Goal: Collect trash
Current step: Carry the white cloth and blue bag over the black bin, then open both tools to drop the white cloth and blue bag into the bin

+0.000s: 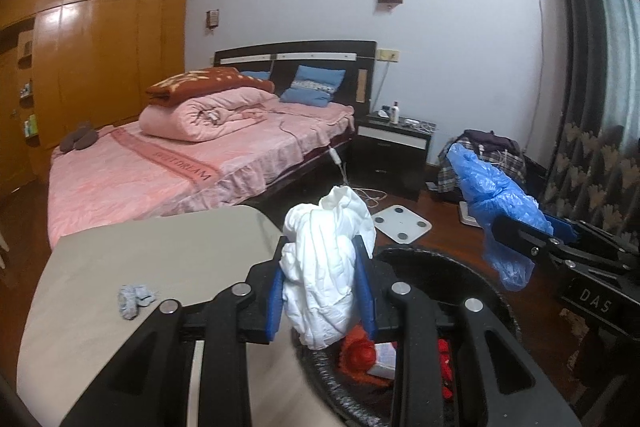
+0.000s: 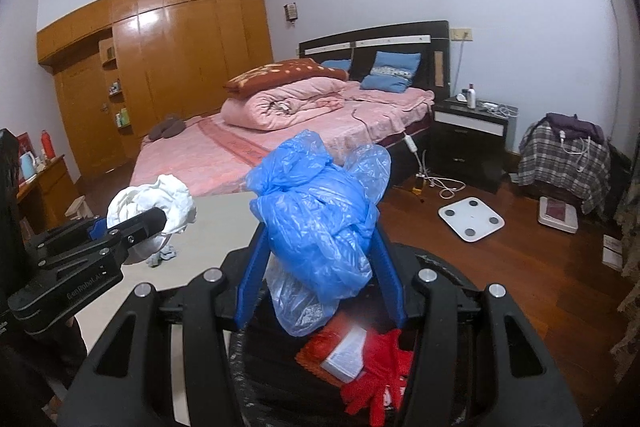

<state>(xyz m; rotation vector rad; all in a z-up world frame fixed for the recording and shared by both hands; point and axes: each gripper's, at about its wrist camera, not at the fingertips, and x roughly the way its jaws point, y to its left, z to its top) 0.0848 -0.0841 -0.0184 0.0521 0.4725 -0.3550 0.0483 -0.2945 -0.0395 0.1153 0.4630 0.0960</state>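
Left gripper [image 1: 322, 283] is clamping a crumpled white paper wad [image 1: 326, 263] between its blue pads [image 1: 276, 301], jaws narrow, wad bulging above and below the fingertips. In the right wrist view the same wad [image 2: 160, 205] is sitting at the far left, over the beige table top [image 2: 216, 227].

Right gripper [image 2: 318, 267] is gripping a bunched blue plastic bag [image 2: 316, 215], jaws at a medium spread, blue fingers [image 2: 252, 275] pressing in on both sides; loose film is hanging down below the grip. From the left wrist view the bag [image 1: 492, 195] is showing at right, apart from the white wad.

Both loads are hanging above a round black bin [image 1: 472, 283], which is standing on the dark wooden floor [image 2: 540, 267] just beside the table edge. The bin [image 2: 452, 275] is already holding red and orange scraps [image 2: 376, 359] and a small white printed box [image 2: 348, 351].

One small grey-blue crumpled scrap [image 1: 134, 301] is lying on the beige table [image 1: 160, 251], left of the left gripper, not touched by it. Right wrist view is showing it [image 2: 164, 255] under the left gripper's fingers.

Background: pink-covered bed [image 1: 160, 167], white bathroom scale [image 2: 471, 218] on the floor.
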